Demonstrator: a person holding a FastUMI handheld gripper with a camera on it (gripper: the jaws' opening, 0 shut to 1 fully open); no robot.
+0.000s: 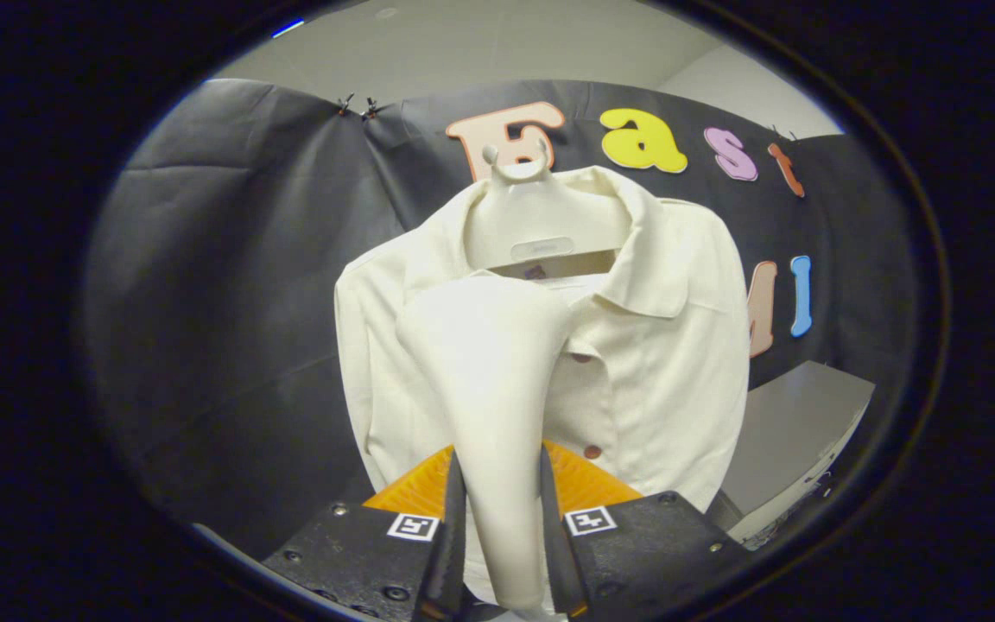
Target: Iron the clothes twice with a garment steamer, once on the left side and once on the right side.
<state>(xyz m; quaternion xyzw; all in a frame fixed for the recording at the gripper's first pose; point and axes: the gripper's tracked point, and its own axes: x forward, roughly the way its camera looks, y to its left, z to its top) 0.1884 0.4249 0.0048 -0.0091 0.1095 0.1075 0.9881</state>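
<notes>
Your tongs squeeze steamer handle tight, its head against cream shirt on hanger.

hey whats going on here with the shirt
A person is working a handheld gripper, and its two fingers are shut on the handle of a cream garment steamer. The steamer's wide head is held up against the front of a cream button-up shirt, near the collar and on the side of the button placket by the shirt's left-hand panel as seen here. The shirt hangs on a pale hanger in front of the booth's black cloth wall.
</notes>
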